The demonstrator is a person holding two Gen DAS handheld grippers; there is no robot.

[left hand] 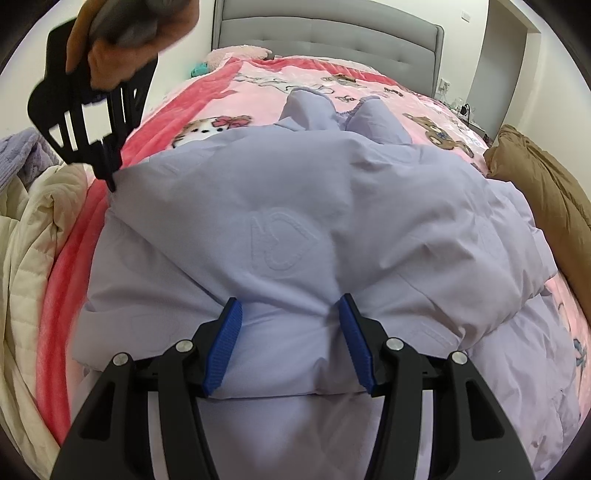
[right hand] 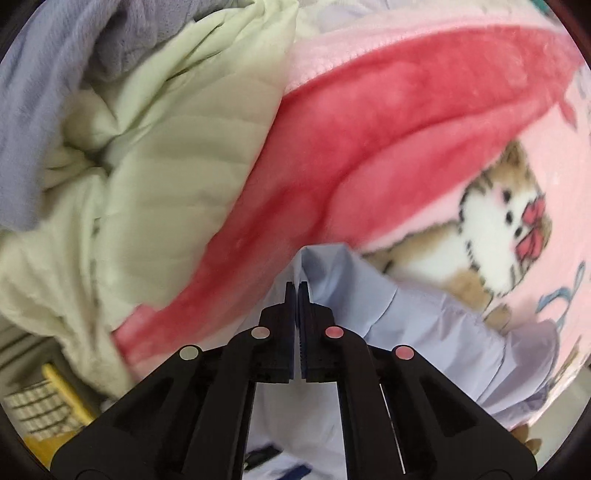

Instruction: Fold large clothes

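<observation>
A large lavender puffer jacket (left hand: 295, 221) lies spread on the pink cartoon blanket (left hand: 229, 99), its two sleeves (left hand: 310, 110) pointing toward the headboard. My left gripper (left hand: 290, 314) is open, its blue pads (left hand: 225, 343) pressed down astride a bulge of the jacket near its folded near edge. My right gripper (right hand: 297, 286) is shut on the jacket's edge (right hand: 332, 273); in the left wrist view it shows (left hand: 110, 182) pinching the jacket's far left corner, held by a hand.
A cream quilted garment (left hand: 26, 229) is piled at the bed's left edge, also in the right wrist view (right hand: 147, 147). A brown garment (left hand: 546, 192) lies at the right. A grey headboard (left hand: 332, 33) stands at the back. A yellow basket (right hand: 55, 406) sits below left.
</observation>
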